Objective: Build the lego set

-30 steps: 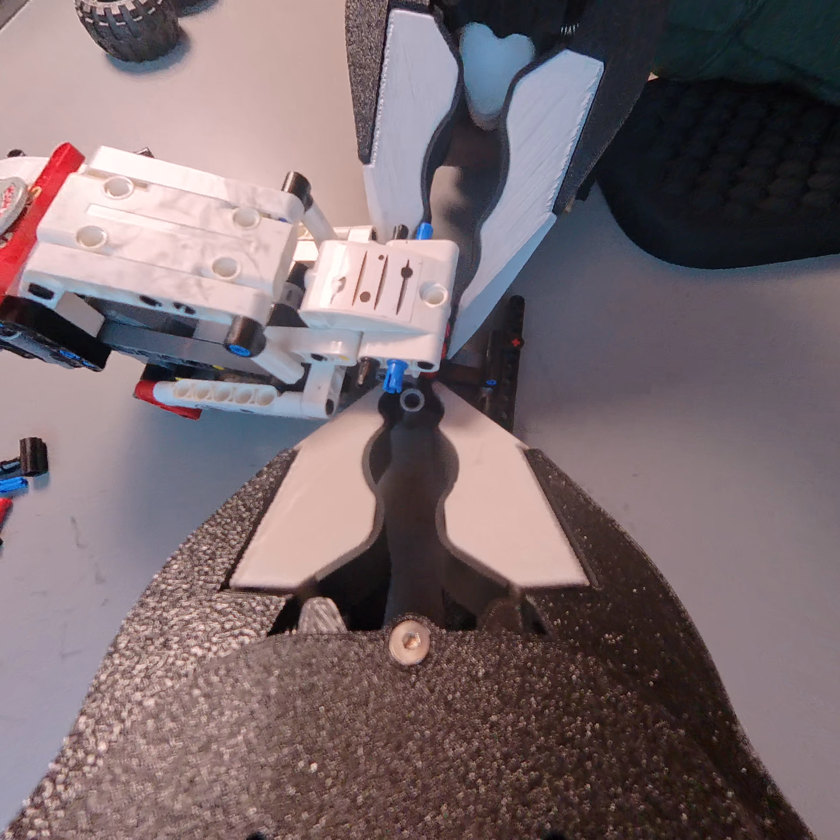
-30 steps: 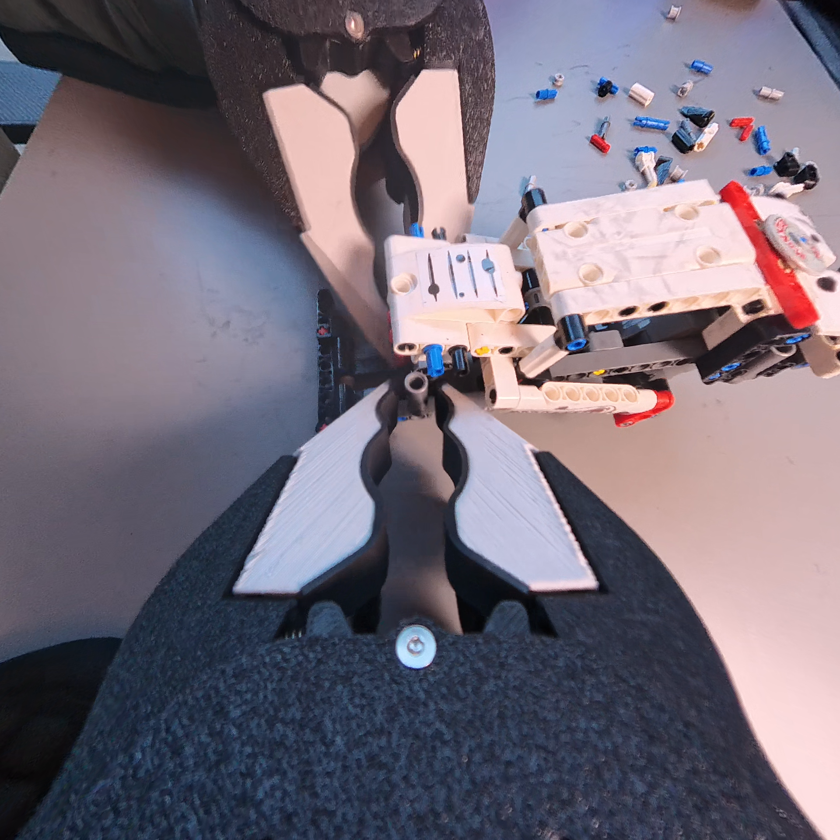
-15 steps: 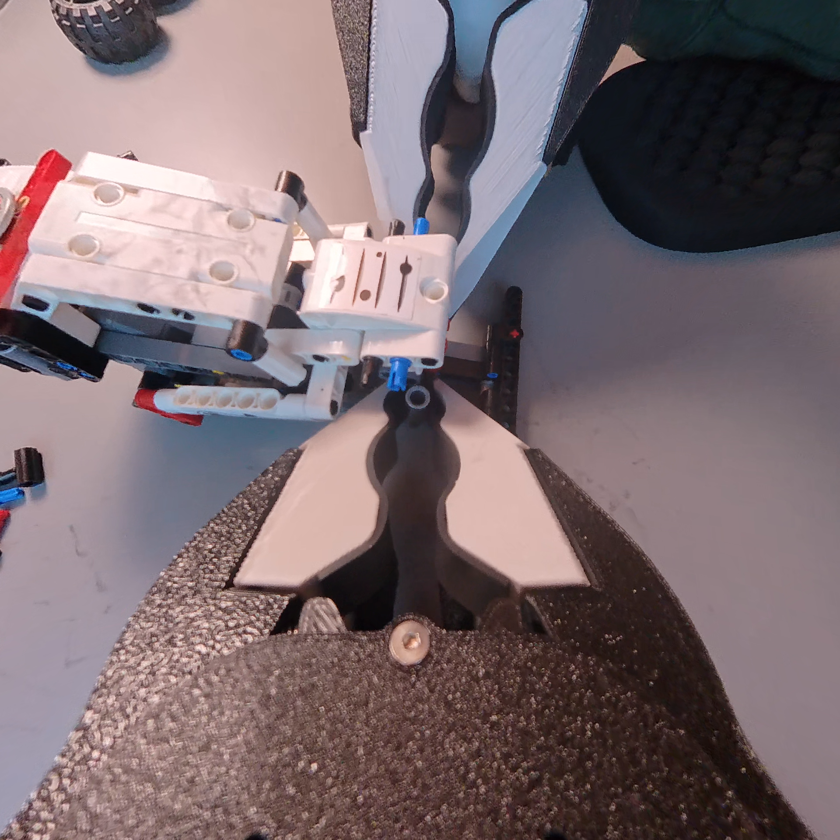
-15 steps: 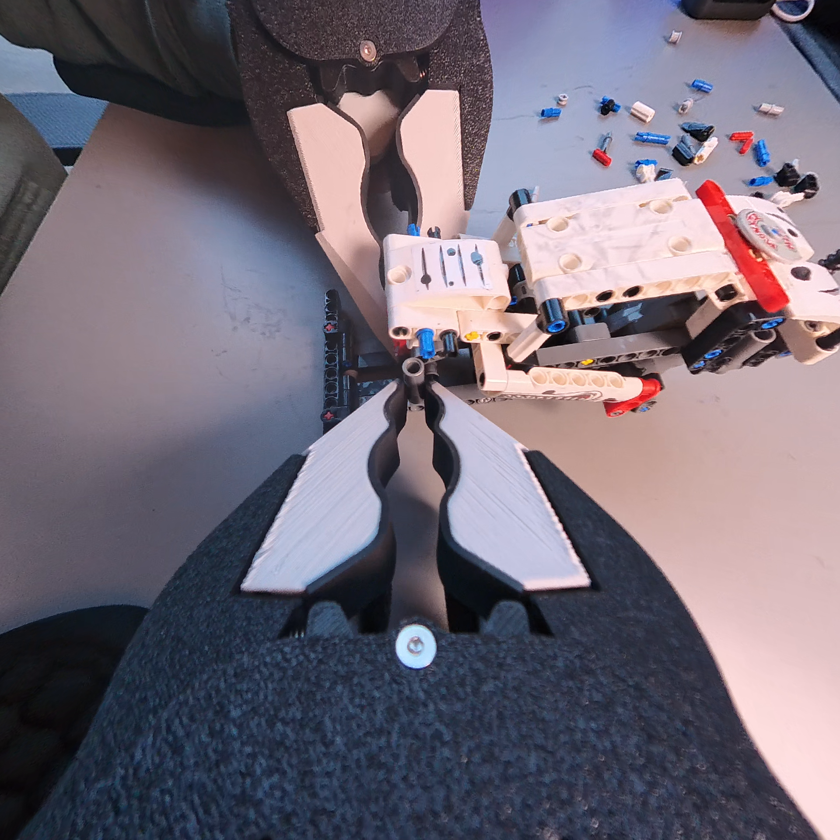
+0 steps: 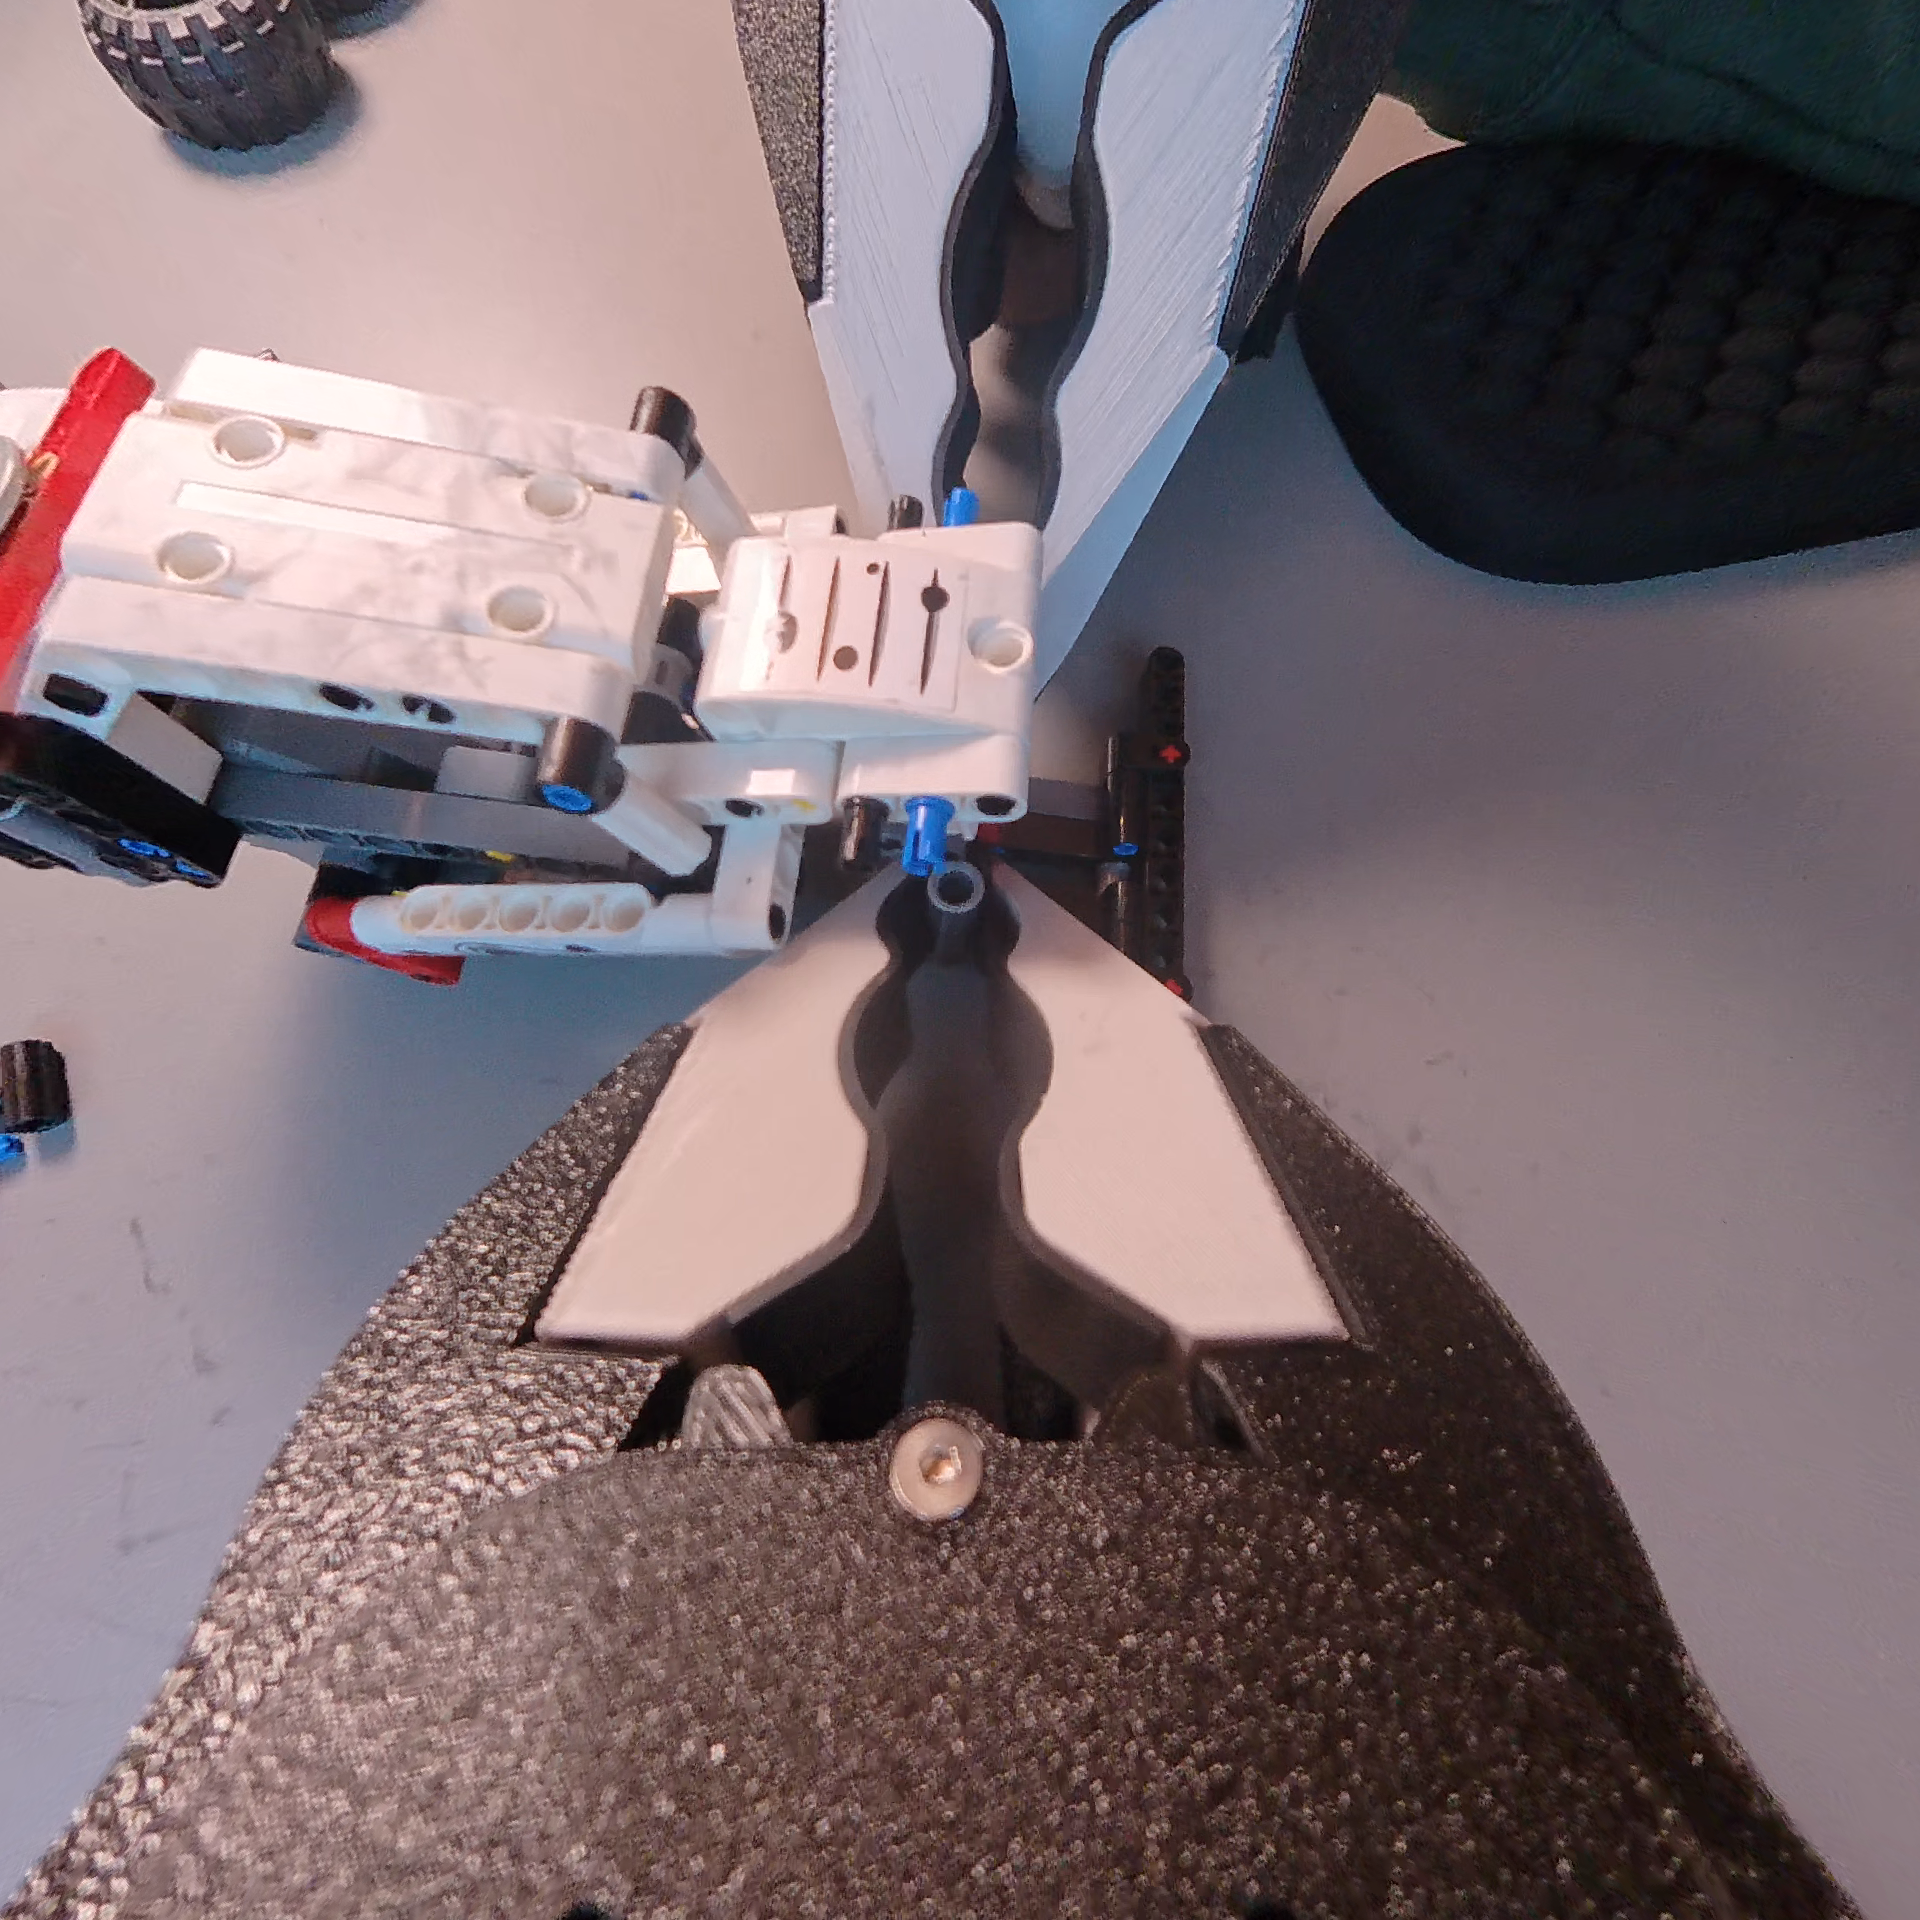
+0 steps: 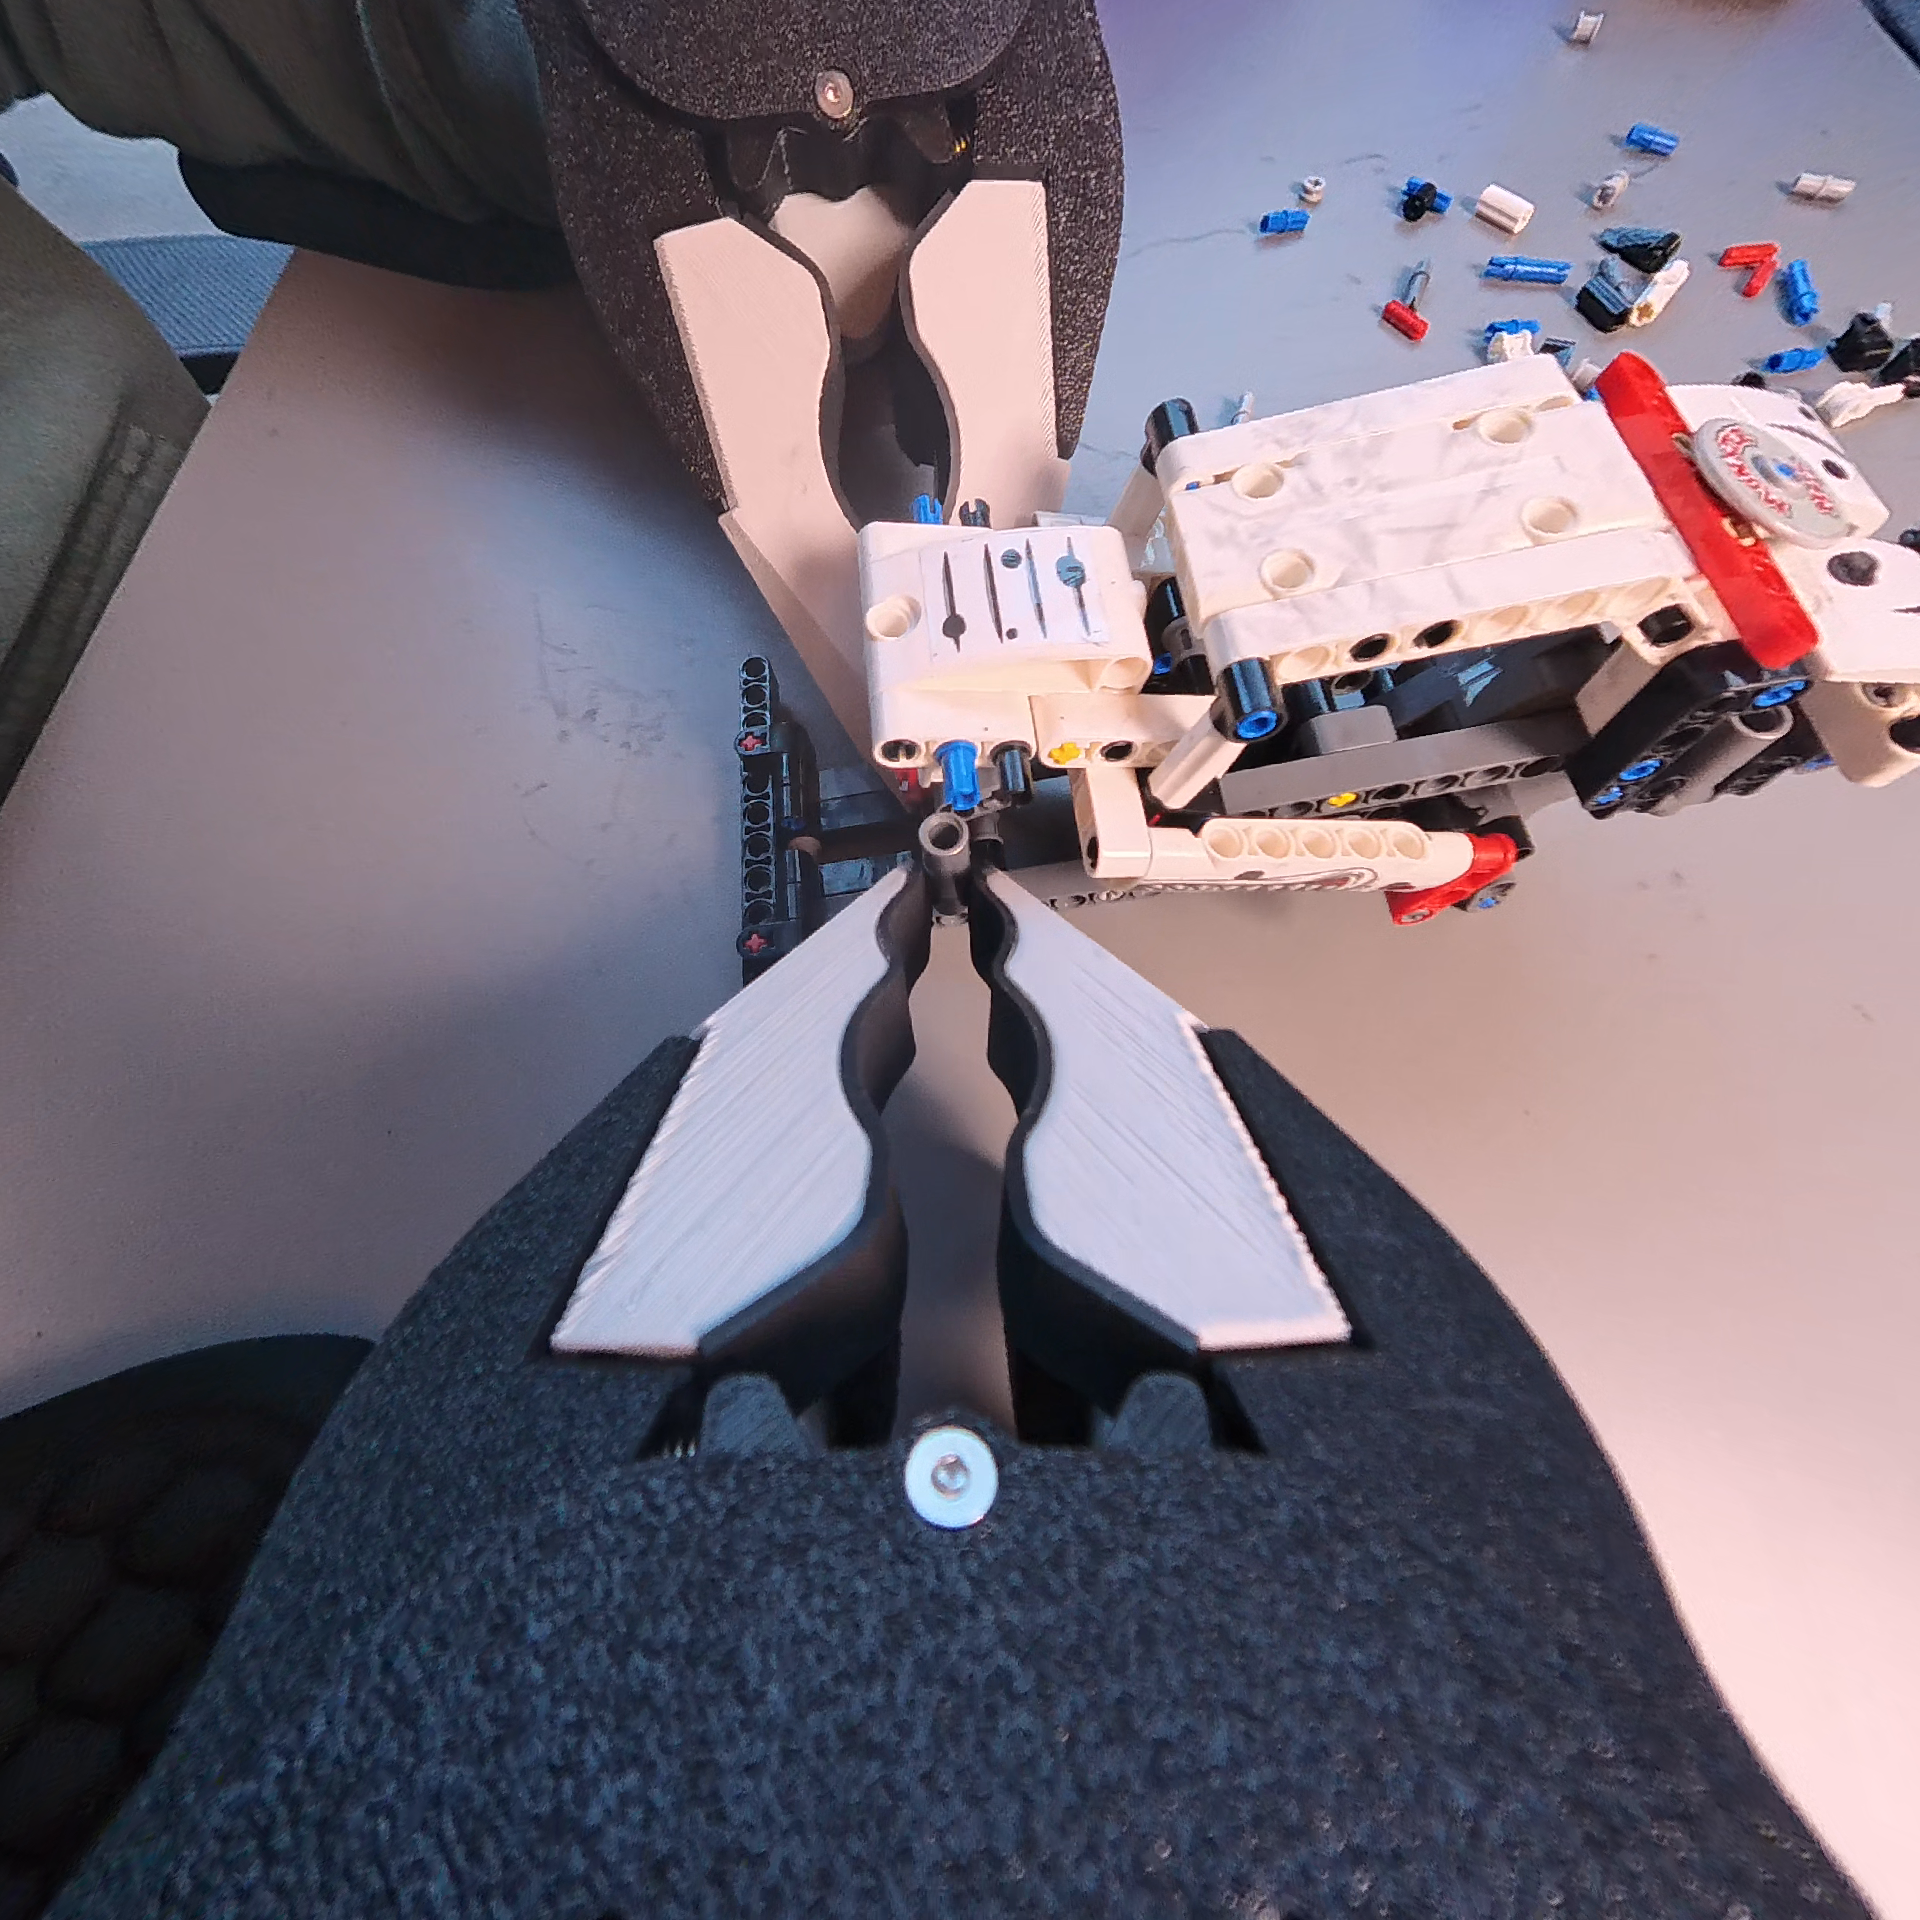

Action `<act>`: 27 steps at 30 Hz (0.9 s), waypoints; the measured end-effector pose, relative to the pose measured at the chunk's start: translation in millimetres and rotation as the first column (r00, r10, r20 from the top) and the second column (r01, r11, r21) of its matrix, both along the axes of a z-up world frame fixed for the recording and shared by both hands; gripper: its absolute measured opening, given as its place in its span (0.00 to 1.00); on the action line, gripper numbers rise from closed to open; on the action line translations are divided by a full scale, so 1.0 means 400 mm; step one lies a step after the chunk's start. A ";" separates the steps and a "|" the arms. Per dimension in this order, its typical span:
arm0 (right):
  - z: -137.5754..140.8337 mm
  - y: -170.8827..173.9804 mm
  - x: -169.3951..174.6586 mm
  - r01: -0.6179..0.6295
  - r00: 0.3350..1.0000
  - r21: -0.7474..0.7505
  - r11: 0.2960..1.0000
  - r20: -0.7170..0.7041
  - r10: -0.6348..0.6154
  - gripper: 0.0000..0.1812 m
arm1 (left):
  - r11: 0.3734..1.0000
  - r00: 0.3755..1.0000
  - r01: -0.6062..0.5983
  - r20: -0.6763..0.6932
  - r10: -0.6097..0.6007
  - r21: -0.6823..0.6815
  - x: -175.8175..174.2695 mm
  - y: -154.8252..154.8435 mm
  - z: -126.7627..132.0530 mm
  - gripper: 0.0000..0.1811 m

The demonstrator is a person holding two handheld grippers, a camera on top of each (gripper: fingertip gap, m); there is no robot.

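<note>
Desk: pale grey desk (image 5: pixel 1579 987), lightly scuffed, carries everything you are working on.
Your left tool: the left tool (image 5: pixel 954 902) has its white fingers pressed together on a small grey tube-shaped lego piece (image 5: pixel 958 890), held upright at the very tips.
Your right tool: the right tool (image 6: pixel 945 881) leaves only a narrow slit between its fingers and pinches a short grey lego connector with a round hole (image 6: pixel 943 836).
Just past each tip: a blue lego pin (image 5: pixel 920 831) sticks out of the side of the white cab block, almost touching the piece you hold. The right wrist view shows the same on its side.
Task's thing: the white, red and black lego vehicle (image 6: pixel 1403 582) lies on the desk between your two tools, which face each other across its cab end.
Beside the cab: a black lego beam with a row of holes (image 6: pixel 758 790) sits at the vehicle's end, joined to it by a dark bar.
Farther off: loose blue, black, white and red lego bits (image 6: pixel 1621 270) are scattered behind the vehicle in the right wrist view.
Far edge: a black knobbly rubber tyre (image 5: pixel 218 73) stands well apart, and a black dimpled cushion (image 5: pixel 1621 353) lies beyond the desk edge.
</note>
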State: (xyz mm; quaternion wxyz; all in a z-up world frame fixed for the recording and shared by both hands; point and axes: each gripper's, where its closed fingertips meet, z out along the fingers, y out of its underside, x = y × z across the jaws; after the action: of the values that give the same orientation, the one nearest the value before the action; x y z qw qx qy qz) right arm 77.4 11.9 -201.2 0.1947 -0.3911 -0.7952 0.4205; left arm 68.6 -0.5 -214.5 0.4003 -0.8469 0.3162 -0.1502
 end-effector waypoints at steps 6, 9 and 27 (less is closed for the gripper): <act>0.000 0.002 0.001 0.003 1.000 -0.003 1.000 0.001 -0.003 0.04 | 1.000 1.000 0.000 0.006 0.000 -0.002 0.000 0.000 0.001 0.04; 0.002 0.002 -0.003 0.013 1.000 0.010 1.000 -0.013 -0.013 0.04 | 1.000 1.000 0.000 0.016 0.001 -0.010 0.001 0.001 0.001 0.04; 0.011 0.030 0.012 0.050 0.998 0.045 0.998 -0.032 -0.049 0.07 | 1.000 1.000 -0.020 0.004 0.020 0.012 -0.036 -0.030 0.022 0.07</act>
State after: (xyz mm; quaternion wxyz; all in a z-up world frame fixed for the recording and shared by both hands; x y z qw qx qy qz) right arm 82.3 23.9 -196.7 0.2262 -0.3996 -0.7917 0.4030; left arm 54.1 -12.5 -205.6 0.4075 -0.8472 0.3081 -0.1460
